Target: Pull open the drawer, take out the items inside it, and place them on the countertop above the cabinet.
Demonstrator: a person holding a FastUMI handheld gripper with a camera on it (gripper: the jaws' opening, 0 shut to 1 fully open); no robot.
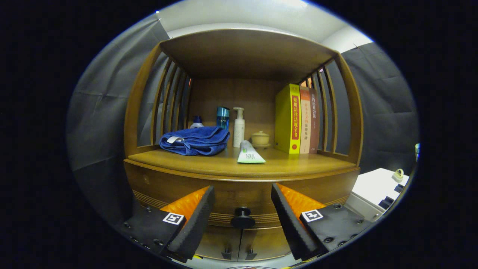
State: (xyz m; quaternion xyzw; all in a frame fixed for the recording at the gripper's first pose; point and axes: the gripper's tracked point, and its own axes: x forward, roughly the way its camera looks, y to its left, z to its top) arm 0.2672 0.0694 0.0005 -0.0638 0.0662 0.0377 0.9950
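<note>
A wooden cabinet faces me, its drawer front (239, 194) shut and flush with the frame. A round dark knob (242, 218) sits at the drawer's middle, between my two fingers and a little beyond their tips. My gripper (242, 194) is open, with nothing between its fingers. Above the drawer runs the countertop (298, 162), a shelf under a wooden canopy. What lies inside the drawer is hidden.
On the countertop lie a folded blue towel (196, 141), a white and green tube (249, 153), bottles (239, 127), a small lidded jar (260, 138) and upright books (295, 119) at the right. Two small door handles (237, 254) show below the drawer. A white table (377, 186) stands right.
</note>
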